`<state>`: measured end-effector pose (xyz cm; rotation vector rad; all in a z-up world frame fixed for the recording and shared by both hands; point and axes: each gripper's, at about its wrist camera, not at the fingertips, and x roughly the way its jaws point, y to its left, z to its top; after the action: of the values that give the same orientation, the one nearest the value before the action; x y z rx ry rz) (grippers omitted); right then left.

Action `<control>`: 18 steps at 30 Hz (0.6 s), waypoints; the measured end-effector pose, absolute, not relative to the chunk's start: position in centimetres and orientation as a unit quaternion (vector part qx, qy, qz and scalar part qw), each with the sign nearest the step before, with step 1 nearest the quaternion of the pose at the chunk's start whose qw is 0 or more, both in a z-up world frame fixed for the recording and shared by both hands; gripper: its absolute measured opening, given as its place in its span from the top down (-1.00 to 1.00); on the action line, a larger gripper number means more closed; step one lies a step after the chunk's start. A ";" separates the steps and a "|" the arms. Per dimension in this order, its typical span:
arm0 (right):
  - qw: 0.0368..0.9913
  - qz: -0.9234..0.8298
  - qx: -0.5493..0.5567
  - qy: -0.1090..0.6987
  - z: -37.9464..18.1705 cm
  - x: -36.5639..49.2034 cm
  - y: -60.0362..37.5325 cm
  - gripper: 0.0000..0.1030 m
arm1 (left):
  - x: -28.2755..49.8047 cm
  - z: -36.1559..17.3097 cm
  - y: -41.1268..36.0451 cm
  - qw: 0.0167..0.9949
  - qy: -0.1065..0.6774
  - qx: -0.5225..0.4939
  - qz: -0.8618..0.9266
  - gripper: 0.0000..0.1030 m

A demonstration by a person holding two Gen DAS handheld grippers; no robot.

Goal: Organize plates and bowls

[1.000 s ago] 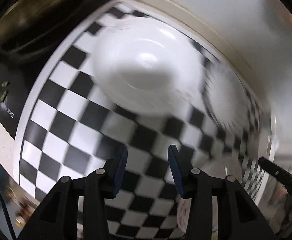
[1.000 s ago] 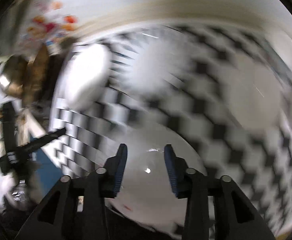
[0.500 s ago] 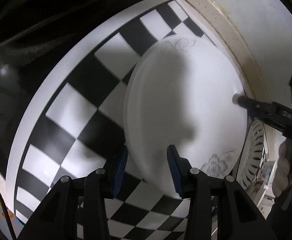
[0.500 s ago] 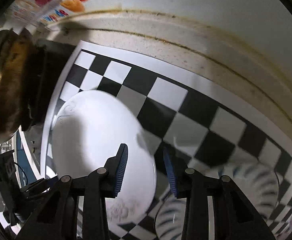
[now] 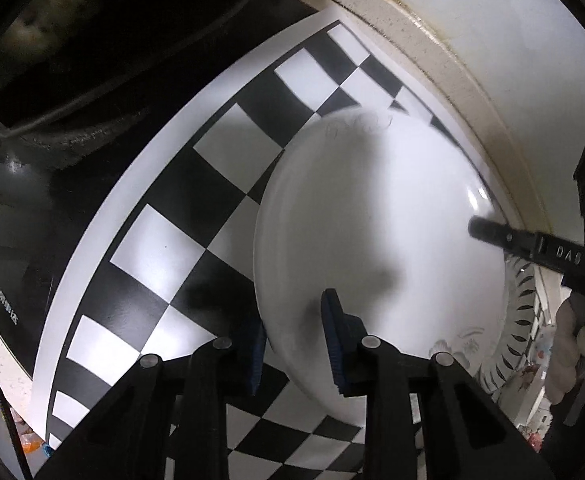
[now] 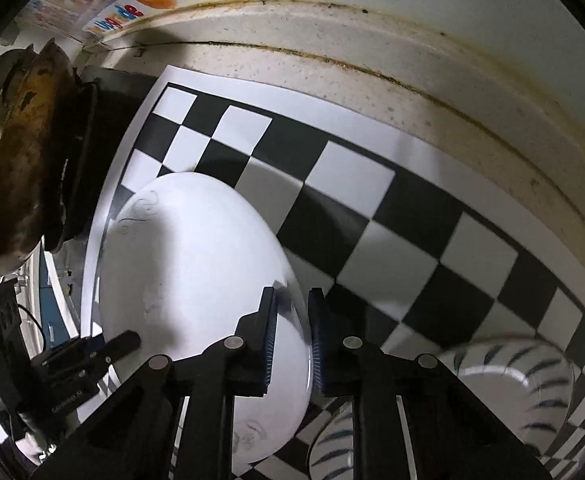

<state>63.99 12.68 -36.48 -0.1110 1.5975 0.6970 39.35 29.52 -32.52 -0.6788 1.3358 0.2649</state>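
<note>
A white plate (image 5: 380,240) with a faint flower print lies on the black-and-white checkered mat (image 5: 180,240). My left gripper (image 5: 294,344) straddles the plate's near rim, one pad under it and one over, jaws closing on it. The right gripper (image 5: 492,236) reaches the opposite rim. In the right wrist view the same white plate (image 6: 196,280) has its rim pinched between the two pads of my right gripper (image 6: 293,334), whose jaws are closing too. The left gripper (image 6: 120,344) shows at the plate's far edge there.
Striped bowls (image 6: 524,384) (image 6: 332,448) sit on the mat right of the plate; one striped rim (image 5: 520,320) peeks out beside it. A worn dark pan (image 6: 24,152) on a black stove (image 5: 92,60) borders the mat. A stained ledge (image 6: 412,60) and wall run behind.
Both grippers swept over the mat to the white plate, then stopped at opposite rims. Over the last half second their jaws narrowed onto the rim.
</note>
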 end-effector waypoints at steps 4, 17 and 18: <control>0.652 0.306 -0.038 0.693 -35.0 62.6 11.3 0.70 | 38.9 -30.6 29.4 0.739 0.594 -0.296 0.117 0.54; 0.707 0.294 0.028 0.643 -26.5 55.8 2.5 0.71 | 36.7 -24.0 24.9 0.773 0.578 -0.253 0.069 0.54; 0.712 0.290 0.037 0.639 -25.7 54.9 1.3 0.71 | 36.3 -23.4 24.2 0.775 0.579 -0.248 0.059 0.54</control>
<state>54.92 1.30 -25.73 0.0829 1.4171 0.6426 36.27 24.16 -23.44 -0.5367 1.2537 0.1282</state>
